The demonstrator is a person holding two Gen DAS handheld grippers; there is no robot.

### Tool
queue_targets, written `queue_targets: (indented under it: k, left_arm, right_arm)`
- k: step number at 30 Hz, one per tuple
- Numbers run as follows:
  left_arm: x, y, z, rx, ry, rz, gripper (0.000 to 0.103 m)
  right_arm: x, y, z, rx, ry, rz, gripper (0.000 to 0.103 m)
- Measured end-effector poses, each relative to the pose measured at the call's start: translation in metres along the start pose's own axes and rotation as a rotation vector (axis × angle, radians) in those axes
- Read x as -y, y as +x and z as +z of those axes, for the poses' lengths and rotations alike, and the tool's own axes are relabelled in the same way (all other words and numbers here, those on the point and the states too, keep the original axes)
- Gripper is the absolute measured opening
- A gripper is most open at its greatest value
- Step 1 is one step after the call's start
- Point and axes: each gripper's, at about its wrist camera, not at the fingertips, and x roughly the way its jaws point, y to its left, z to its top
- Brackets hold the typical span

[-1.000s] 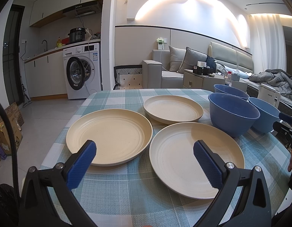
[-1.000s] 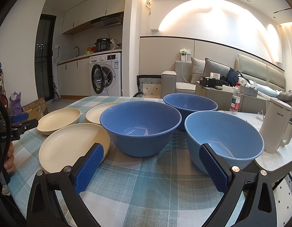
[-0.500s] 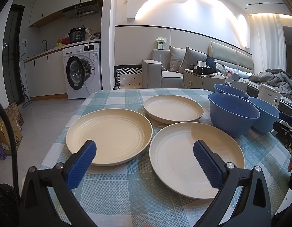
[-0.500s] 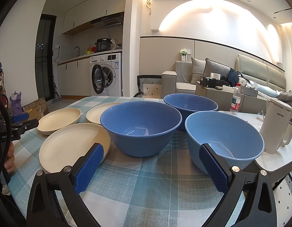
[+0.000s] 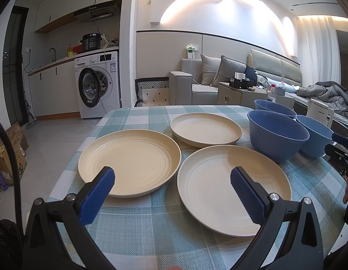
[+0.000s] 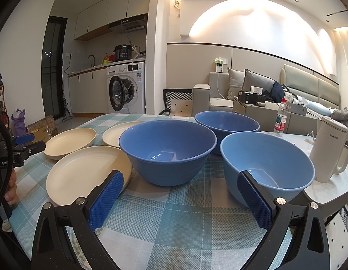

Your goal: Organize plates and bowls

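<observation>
Three cream plates lie on the checked tablecloth: a left plate, a near right plate and a smaller far plate. Three blue bowls stand to their right: a dark middle bowl, a far bowl and a lighter near bowl. My left gripper hangs open above the near edges of the two closer plates, holding nothing. My right gripper is open in front of the middle and near bowls, touching neither.
A white kettle stands on a marble side surface right of the bowls, with a water bottle behind. The table's left edge drops to the floor. A hand holds the other gripper at the left.
</observation>
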Motion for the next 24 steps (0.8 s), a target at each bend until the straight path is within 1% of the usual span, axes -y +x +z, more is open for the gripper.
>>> queue_targets:
  k: [7, 10, 16, 20, 24]
  left_arm:
    - [-0.002, -0.007, 0.001, 0.006, 0.007, 0.002, 0.103]
    - [-0.001, -0.003, -0.001, 0.001, 0.005, 0.002, 0.103]
    - [-0.004, 0.002, 0.000, -0.018, -0.017, 0.004, 0.103]
    - [-0.007, 0.003, -0.001, -0.028, -0.036, -0.007, 0.103]
    - [-0.009, 0.005, -0.001, -0.038, -0.049, 0.000, 0.103]
  right_arm:
    - [-0.001, 0.002, -0.002, -0.021, 0.001, 0.005, 0.103]
    - [0.000, 0.005, -0.002, -0.034, 0.006, 0.008, 0.103]
    - [-0.001, 0.010, -0.001, -0.056, -0.002, 0.010, 0.103]
    - [-0.001, 0.012, -0.001, -0.055, 0.021, 0.033, 0.103]
    - [-0.006, 0.016, 0.001, -0.067, 0.008, 0.035, 0.103]
